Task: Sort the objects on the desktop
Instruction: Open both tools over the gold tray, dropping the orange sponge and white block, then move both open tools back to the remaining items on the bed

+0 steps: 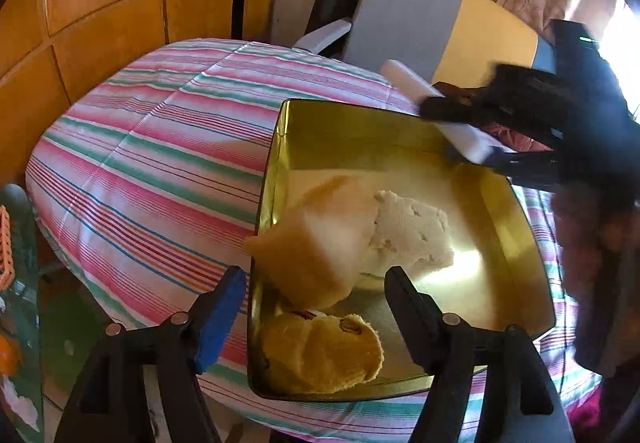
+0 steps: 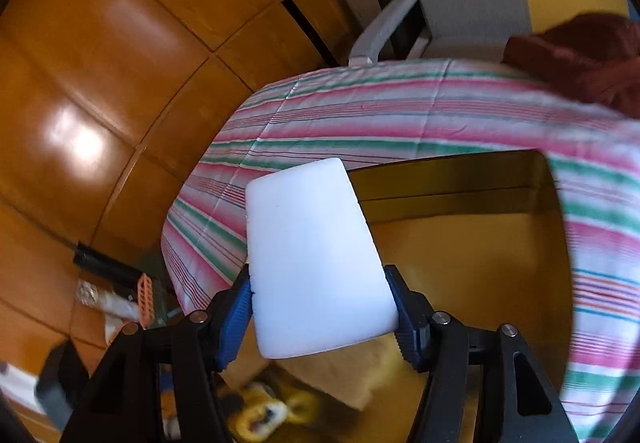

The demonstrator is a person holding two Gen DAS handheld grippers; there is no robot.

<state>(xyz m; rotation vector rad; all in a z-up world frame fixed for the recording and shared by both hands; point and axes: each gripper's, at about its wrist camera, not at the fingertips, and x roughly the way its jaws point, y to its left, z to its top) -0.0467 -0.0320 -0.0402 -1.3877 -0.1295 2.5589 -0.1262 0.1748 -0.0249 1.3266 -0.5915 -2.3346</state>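
Note:
A gold tin tray (image 1: 352, 131) lies on the striped cloth. Inside it are a yellow plush toy (image 1: 320, 355), a blurred orange-and-white soft piece (image 1: 320, 239) and a pale crumbly sponge-like lump (image 1: 412, 235). My left gripper (image 1: 316, 275) hangs open over the tray's near left corner, its pads clear of the soft piece below. My right gripper (image 2: 320, 295) is shut on a white block (image 2: 312, 263), blue pads pressing both sides, above the tray (image 2: 460, 251). From the left wrist view the block (image 1: 440, 115) sits over the tray's far right rim.
The striped cloth (image 1: 160, 163) covers a rounded table. A grey and yellow chair (image 1: 408, 23) stands behind it, before a wooden panelled wall (image 1: 100, 3). A dark red cloth (image 2: 580, 51) lies at the far right. An orange ridged item (image 2: 146, 299) sits on a low surface at the left.

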